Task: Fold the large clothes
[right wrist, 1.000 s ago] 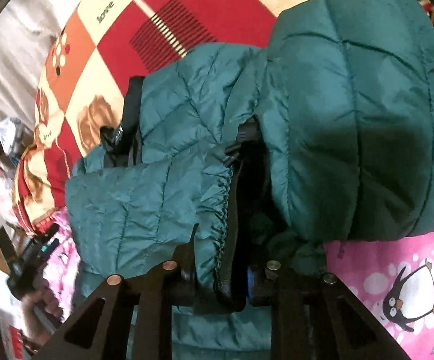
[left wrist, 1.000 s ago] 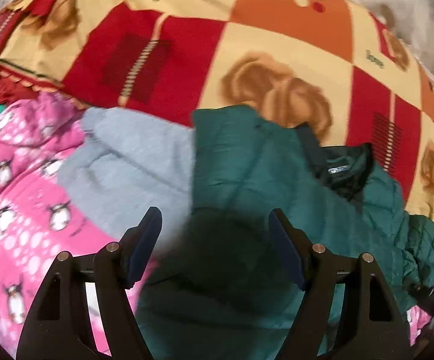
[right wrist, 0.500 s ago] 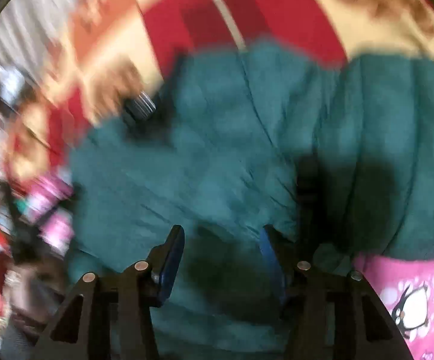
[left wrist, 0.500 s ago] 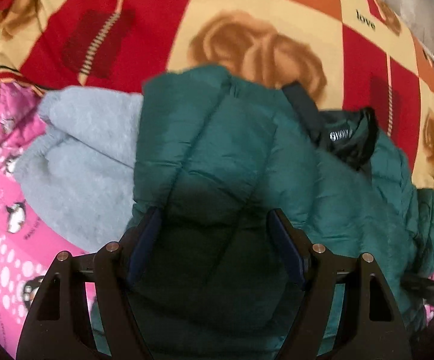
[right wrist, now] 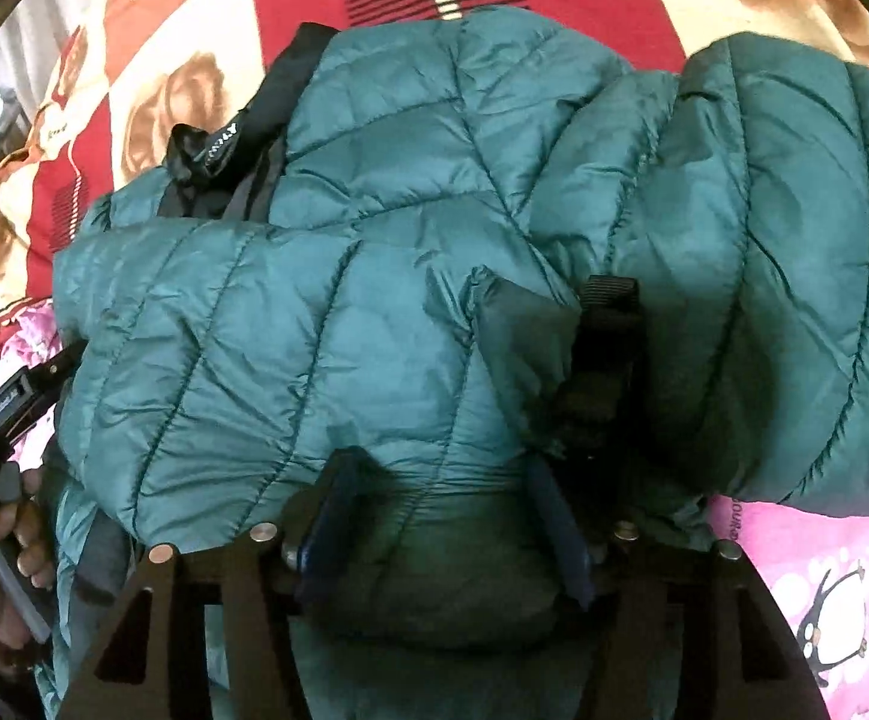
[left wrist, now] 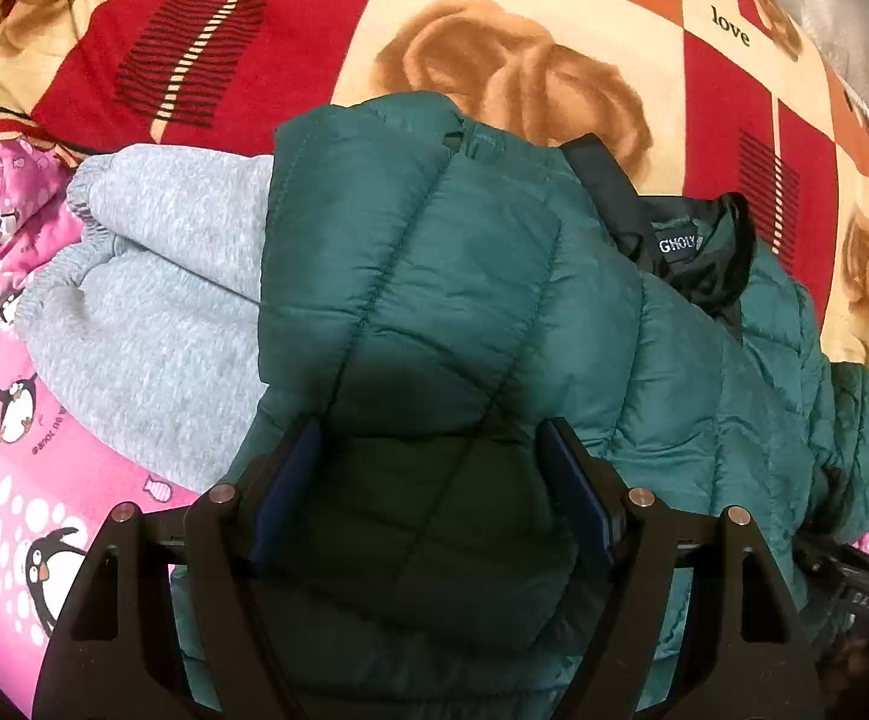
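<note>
One green puffer jacket [left wrist: 452,276], one grey garment [left wrist: 158,312], left claw [left wrist: 428,480] wide, empty, right claw [right wrist: 440,510] opening over jacket

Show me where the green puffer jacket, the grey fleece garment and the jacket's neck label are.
green puffer jacket [left wrist: 452,276], left wrist view, on its quilted top panel.
grey fleece garment [left wrist: 164,300], left wrist view, on its fuzzy middle.
neck label [left wrist: 677,246], left wrist view, on its lettering.

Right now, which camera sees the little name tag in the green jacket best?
The left wrist view: the label faces the camera and its letters show. In the right wrist view the label is small, sideways and unreadable.
</note>
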